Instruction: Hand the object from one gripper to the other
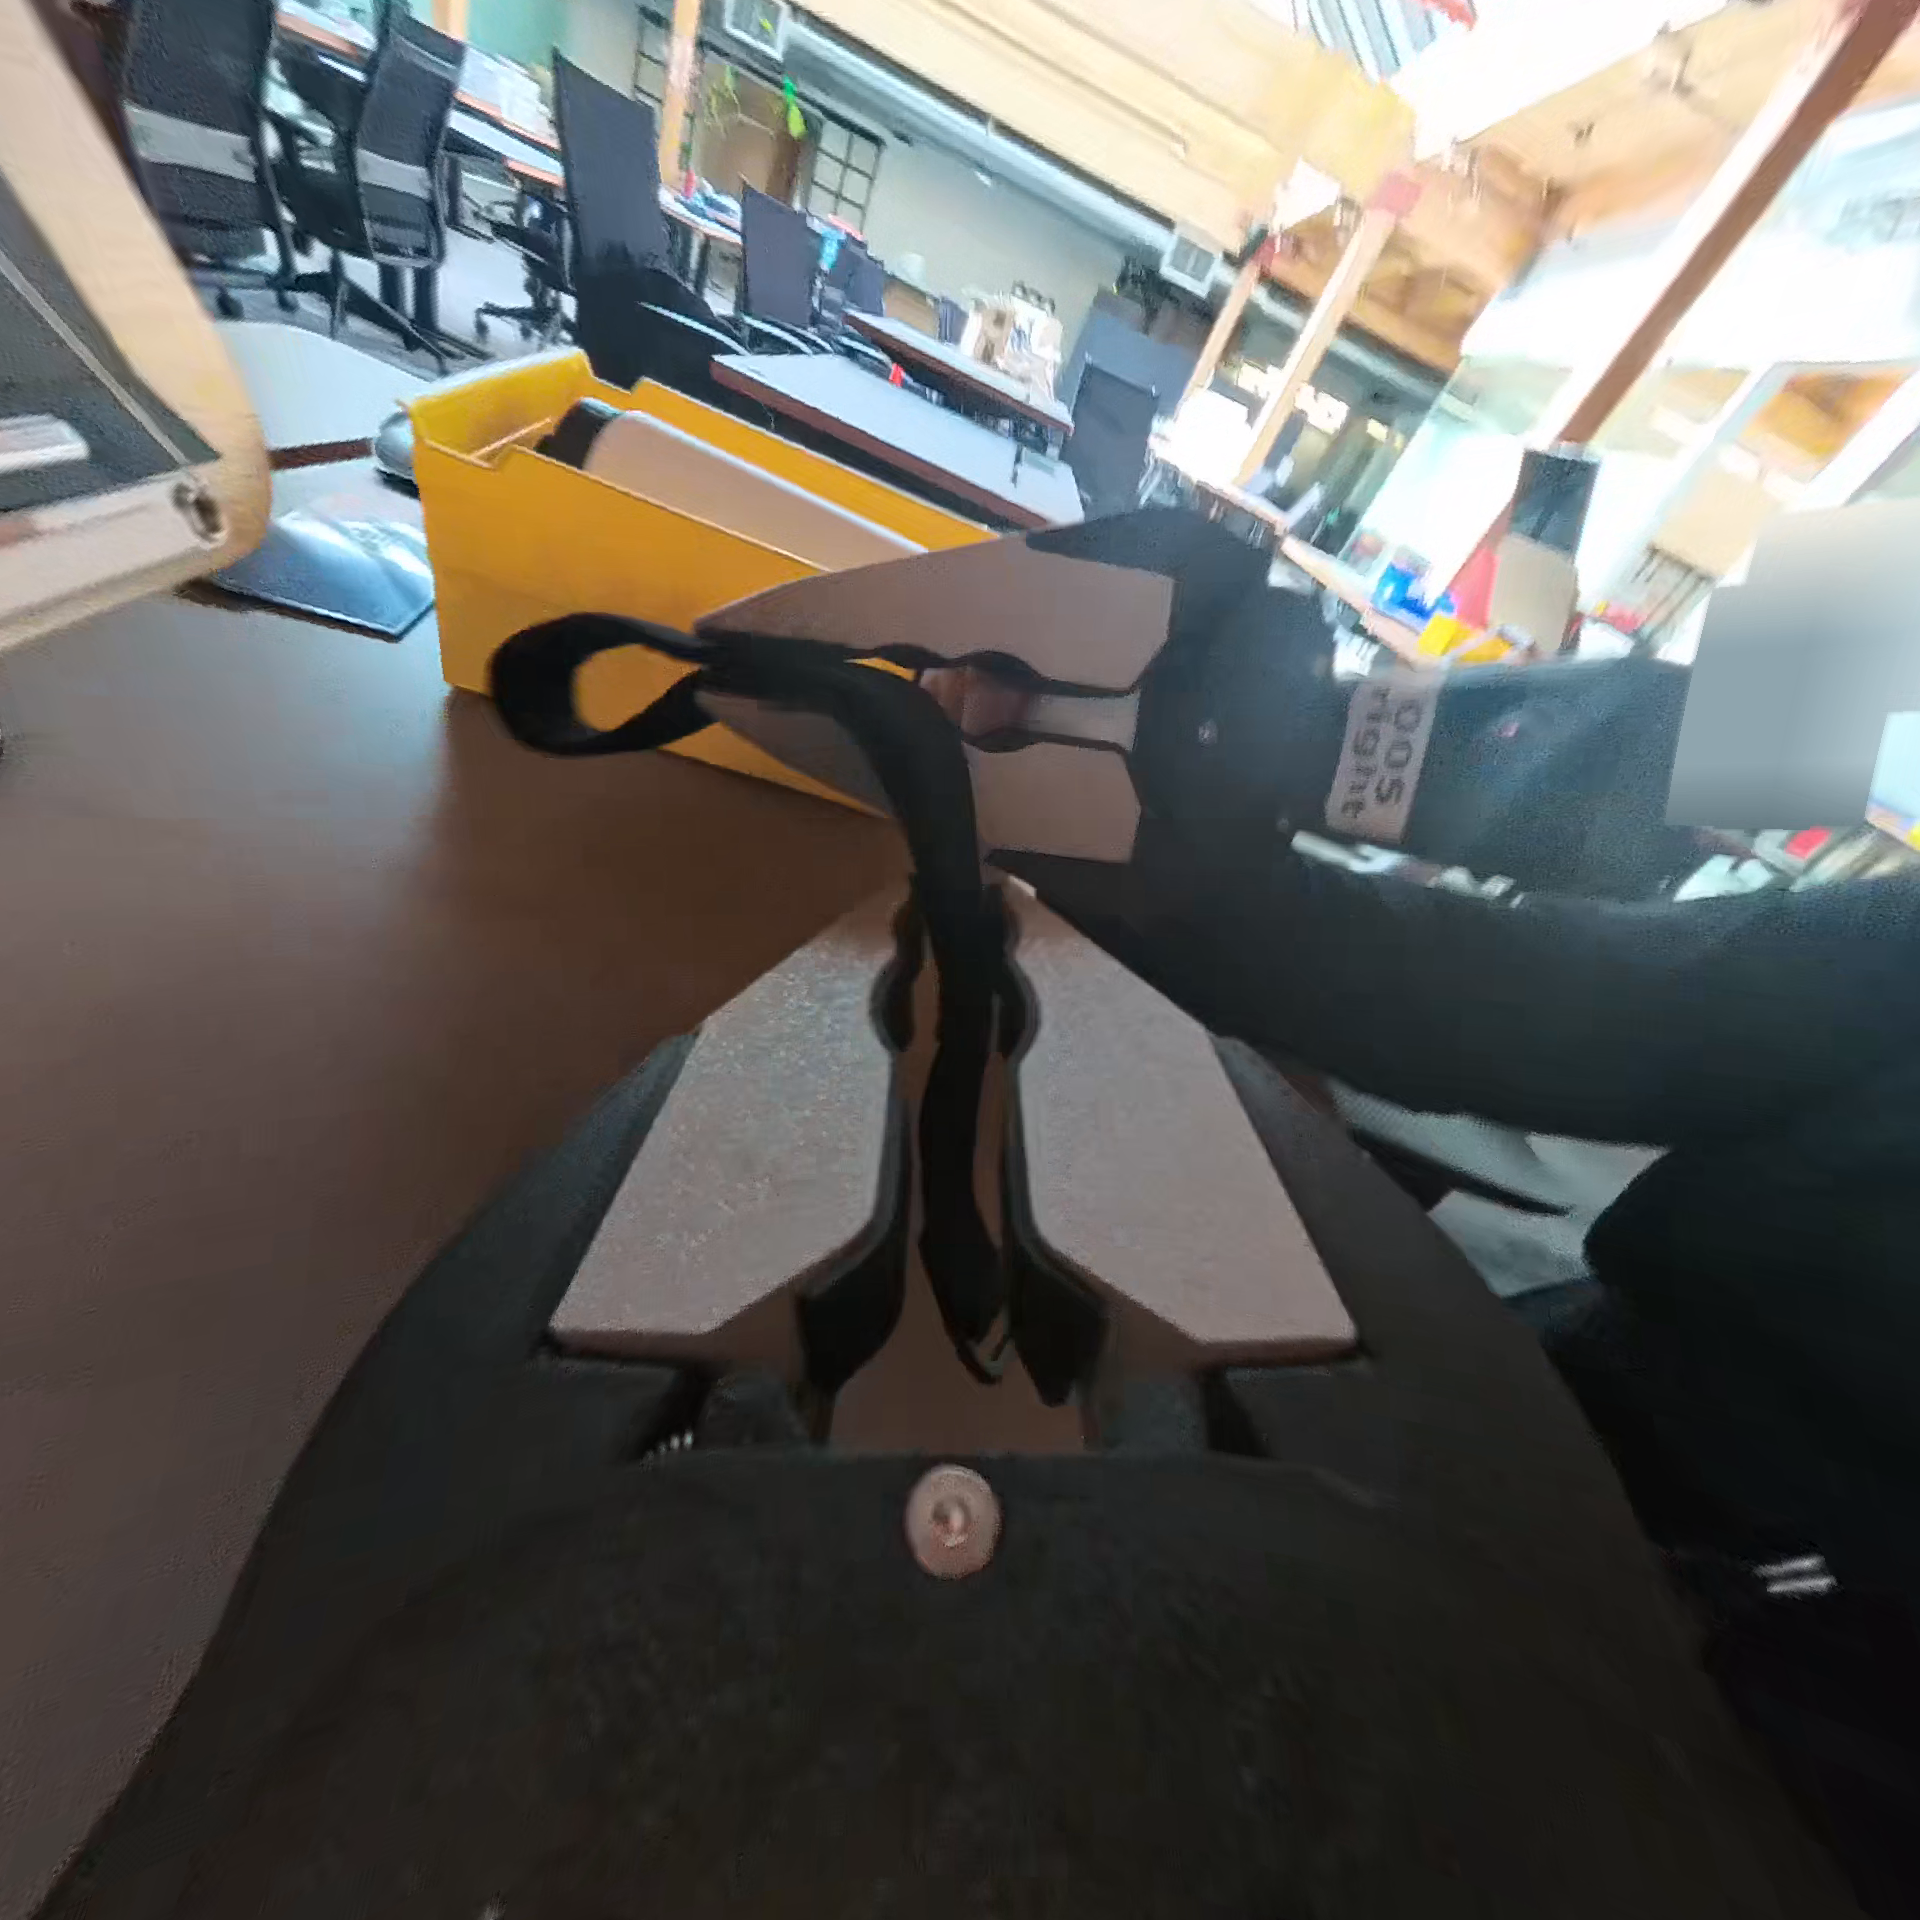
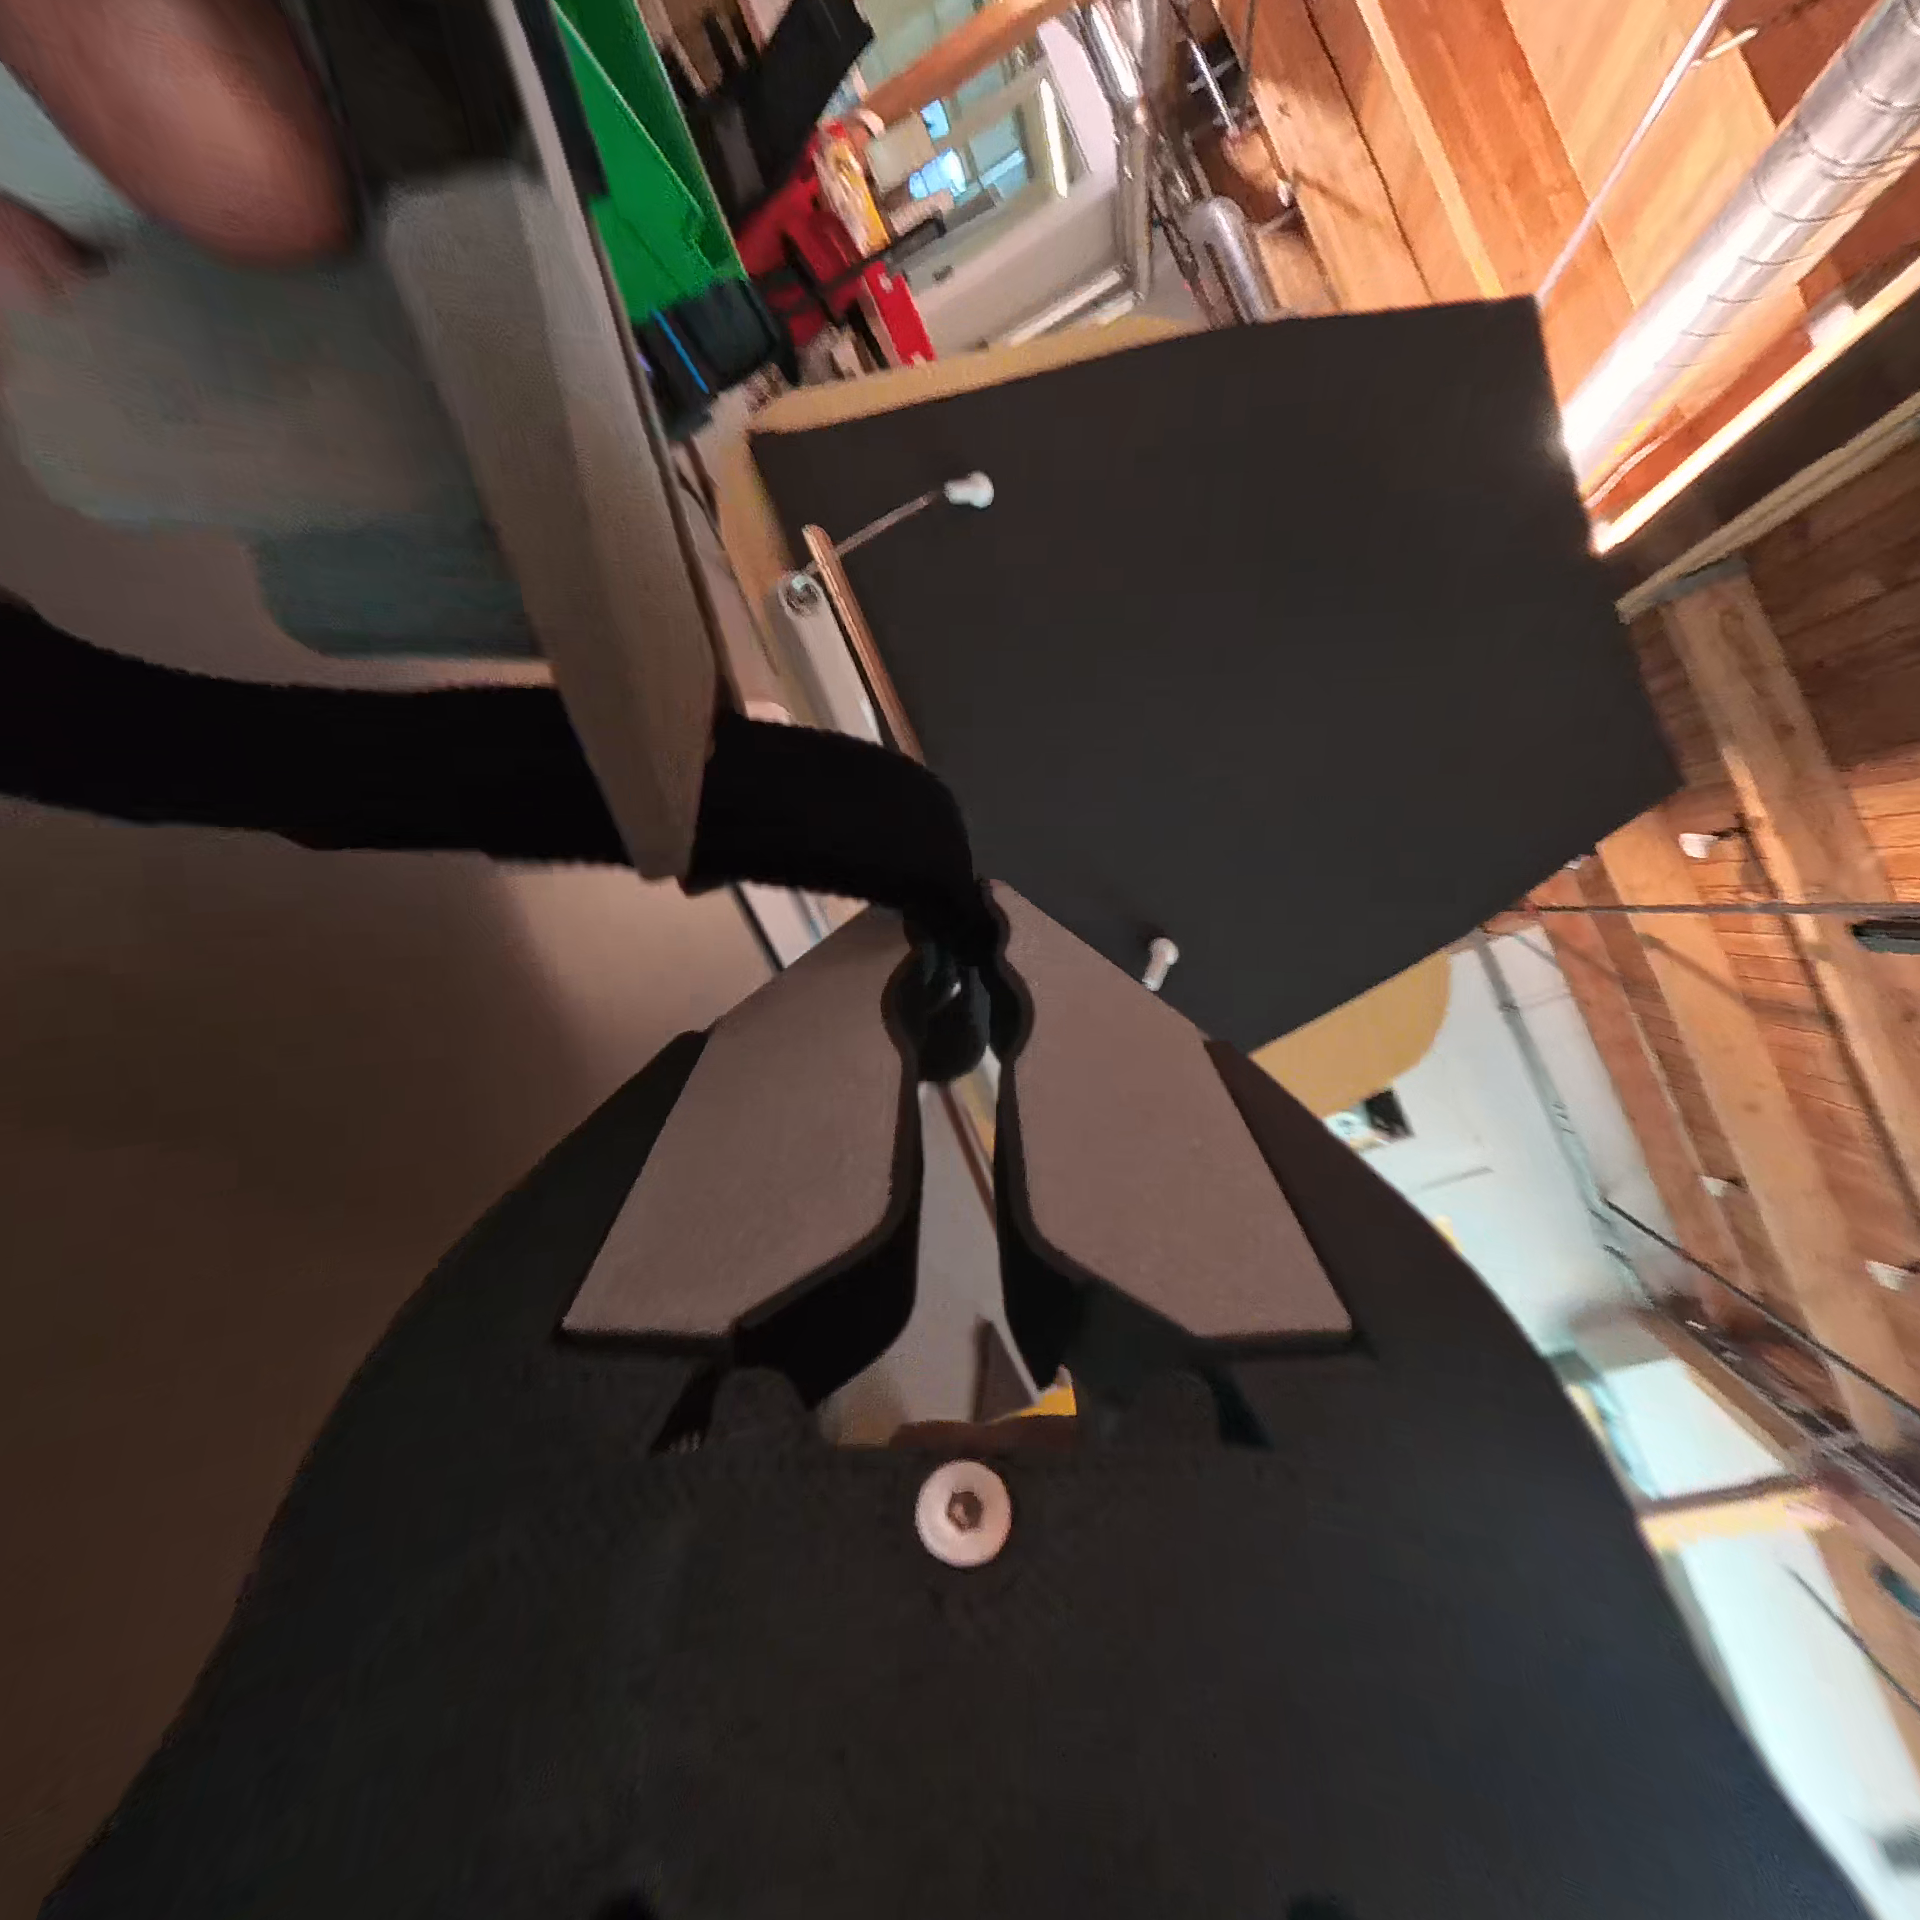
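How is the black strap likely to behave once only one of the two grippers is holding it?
The black strap is probably floppy: it bends sharply between the right gripper and the left gripper, and its loop sags past the fingers. It looks light, since a fingertip pinch carries it. Released at one end, it would likely dangle and swing instead of keeping its shape.

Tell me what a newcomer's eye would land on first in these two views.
First, the black strap stretched between both grippers: the left gripper pinches it at the bottom centre of the left wrist view, while the right gripper clamps it from the right, a loop poking out past its tips. Behind them, a bright yellow bin sits on the dark brown table.
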The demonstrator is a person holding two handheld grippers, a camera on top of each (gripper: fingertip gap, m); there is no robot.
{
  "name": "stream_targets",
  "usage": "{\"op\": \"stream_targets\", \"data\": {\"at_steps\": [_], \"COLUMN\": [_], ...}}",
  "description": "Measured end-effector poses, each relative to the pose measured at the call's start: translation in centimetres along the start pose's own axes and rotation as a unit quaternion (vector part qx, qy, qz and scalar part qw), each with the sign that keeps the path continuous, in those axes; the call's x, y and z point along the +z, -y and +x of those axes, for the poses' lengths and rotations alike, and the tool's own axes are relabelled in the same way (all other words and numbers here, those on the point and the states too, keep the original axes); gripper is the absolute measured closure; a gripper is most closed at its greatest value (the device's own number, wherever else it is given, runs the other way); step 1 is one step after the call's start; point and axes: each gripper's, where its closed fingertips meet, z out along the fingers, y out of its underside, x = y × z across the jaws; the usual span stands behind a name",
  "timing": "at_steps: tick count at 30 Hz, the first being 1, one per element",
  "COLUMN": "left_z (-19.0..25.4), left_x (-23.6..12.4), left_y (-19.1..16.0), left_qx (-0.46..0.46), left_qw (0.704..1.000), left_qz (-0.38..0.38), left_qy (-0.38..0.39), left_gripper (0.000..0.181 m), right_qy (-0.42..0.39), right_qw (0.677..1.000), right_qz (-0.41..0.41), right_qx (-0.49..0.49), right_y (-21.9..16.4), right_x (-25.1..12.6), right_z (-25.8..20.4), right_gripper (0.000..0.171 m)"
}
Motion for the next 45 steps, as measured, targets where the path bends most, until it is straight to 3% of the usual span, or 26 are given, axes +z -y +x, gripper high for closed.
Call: {"op": "stream_targets", "data": {"at_steps": [2,6,9,11,14,16,18,20,25,28,31,33,36,39,45], "left_z": [0.0,-1.9,-3.8,-4.3,-3.9,-3.2,-2.5,-2.2,-1.3,-1.6,-3.8,-4.7,-3.8,-2.7,-1.5], "left_x": [0.1,-0.7,-2.0,-2.9,-2.7,-1.8,-1.0,-0.5,0.4,0.1,-0.8,-1.1,-0.6,-0.8,-0.3], "left_y": [-0.4,0.6,1.8,2.8,3.2,2.7,2.3,1.7,1.1,1.5,1.2,0.9,0.7,1.8,2.5], "left_qx": [0.055,0.142,0.264,0.346,0.413,0.420,0.424,0.417,0.347,0.315,0.295,0.266,0.151,0.088,0.161], "left_qw": [0.998,0.983,0.936,0.892,0.852,0.855,0.860,0.868,0.914,0.925,0.914,0.919,0.962,0.980,0.969], "left_qz": [-0.016,-0.021,-0.027,-0.030,-0.033,-0.035,-0.032,-0.038,-0.022,-0.009,-0.031,-0.039,-0.019,0.015,0.033], "left_qy": [0.016,0.115,0.229,0.290,0.321,0.302,0.281,0.267,0.208,0.211,0.276,0.288,0.226,0.178,0.184], "left_gripper": [0.179,0.178,0.179,0.179,0.179,0.178,0.178,0.178,0.178,0.176,0.155,0.140,0.121,0.106,0.112], "right_qy": [0.026,0.095,0.124,0.139,0.223,0.267,0.278,0.322,0.343,0.314,0.195,0.113,0.023,-0.064,-0.074], "right_qw": [0.999,0.989,0.966,0.937,0.862,0.811,0.784,0.761,0.744,0.773,0.856,0.922,0.990,0.997,0.992], "right_qz": [0.019,0.027,0.024,0.013,0.082,0.154,0.172,0.194,0.209,0.200,0.148,0.098,0.036,-0.021,-0.035], "right_qx": [0.016,0.107,0.226,0.319,0.448,0.498,0.527,0.529,0.534,0.514,0.456,0.357,0.134,-0.045,-0.098], "right_y": [0.4,-0.4,-1.4,-2.4,-0.2,2.2,2.7,3.6,3.9,3.6,1.2,-0.5,-1.5,-2.2,-1.9], "right_x": [-0.2,-0.2,-0.2,-0.2,-1.0,-2.0,-2.2,-3.0,-3.5,-3.2,-1.7,-1.2,-1.2,-1.1,-0.6], "right_z": [-0.7,-1.5,-0.5,0.3,0.3,0.8,1.1,0.7,0.7,1.0,2.3,3.0,3.0,3.4,2.5], "right_gripper": [0.165,0.133,0.123,0.136,0.126,0.121,0.124,0.158,0.167,0.170,0.170,0.170,0.169,0.170,0.170]}}
